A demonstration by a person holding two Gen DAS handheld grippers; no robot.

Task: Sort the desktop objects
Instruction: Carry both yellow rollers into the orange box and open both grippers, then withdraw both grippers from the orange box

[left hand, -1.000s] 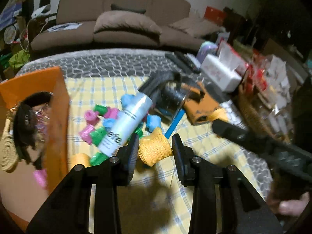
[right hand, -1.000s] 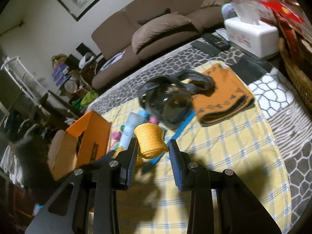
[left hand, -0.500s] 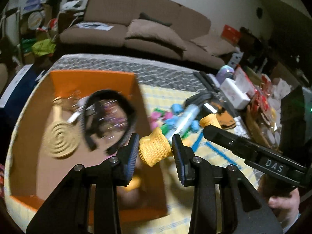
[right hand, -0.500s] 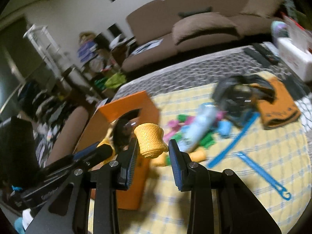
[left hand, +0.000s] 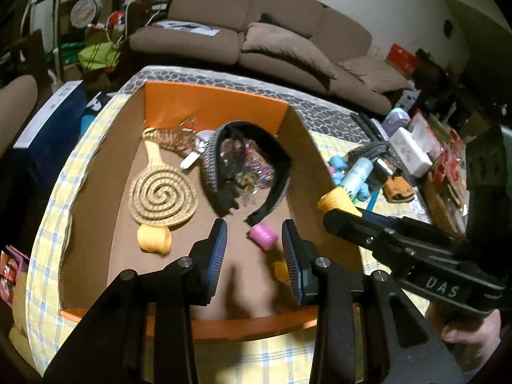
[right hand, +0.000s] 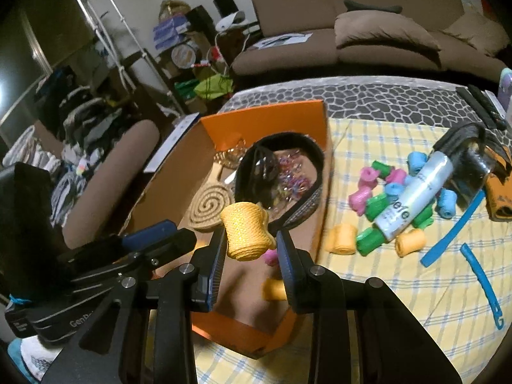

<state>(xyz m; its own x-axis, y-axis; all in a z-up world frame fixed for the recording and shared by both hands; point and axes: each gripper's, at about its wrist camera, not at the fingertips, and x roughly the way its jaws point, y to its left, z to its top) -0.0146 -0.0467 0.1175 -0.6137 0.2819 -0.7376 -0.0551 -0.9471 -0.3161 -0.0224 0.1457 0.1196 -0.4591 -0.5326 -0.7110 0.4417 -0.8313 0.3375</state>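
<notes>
Left gripper now empty; yellow mesh roller in right gripper.

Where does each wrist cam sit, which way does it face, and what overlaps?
Left wrist: on the left gripper, angled down into the orange box; own fingers low, right gripper and a hand at right.
Right wrist: on the right gripper, angled down over the box's near corner and checked cloth; fingers clamp a yellow roller, left gripper lower left.
Shared: box, spiral brush, couch.
</notes>
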